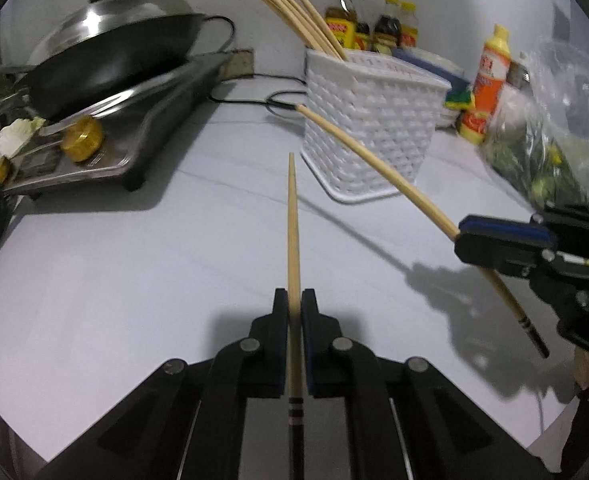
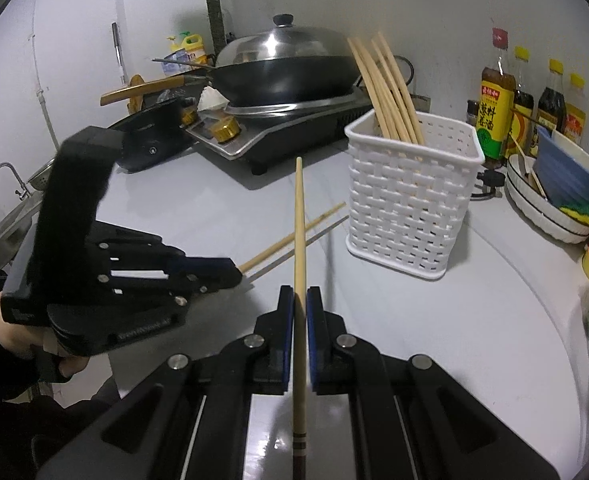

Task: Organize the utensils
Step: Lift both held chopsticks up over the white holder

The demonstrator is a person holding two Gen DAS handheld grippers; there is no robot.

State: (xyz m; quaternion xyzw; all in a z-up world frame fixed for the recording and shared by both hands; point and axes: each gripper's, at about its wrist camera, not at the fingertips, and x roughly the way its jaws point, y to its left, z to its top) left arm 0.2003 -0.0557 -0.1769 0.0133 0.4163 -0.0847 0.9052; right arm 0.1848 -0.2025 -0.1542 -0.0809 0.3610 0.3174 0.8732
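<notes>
One chopstick [image 1: 293,232] is pinched in the left gripper [image 1: 293,304], another [image 2: 299,232] in the right gripper [image 2: 300,300]. Tips are best lifted above the white basket [image 2: 410,200] rim, then lowered beside the standing chopsticks [image 2: 386,88].

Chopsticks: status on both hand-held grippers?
Left hand-held gripper shut on chopstick. Right hand-held gripper shut on second chopstick. White basket ahead, already holding chopsticks. Nothing in between.

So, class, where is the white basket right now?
In both wrist views the white basket stands on the counter right of the stove, ahead of both grippers, bottles behind it.
</notes>
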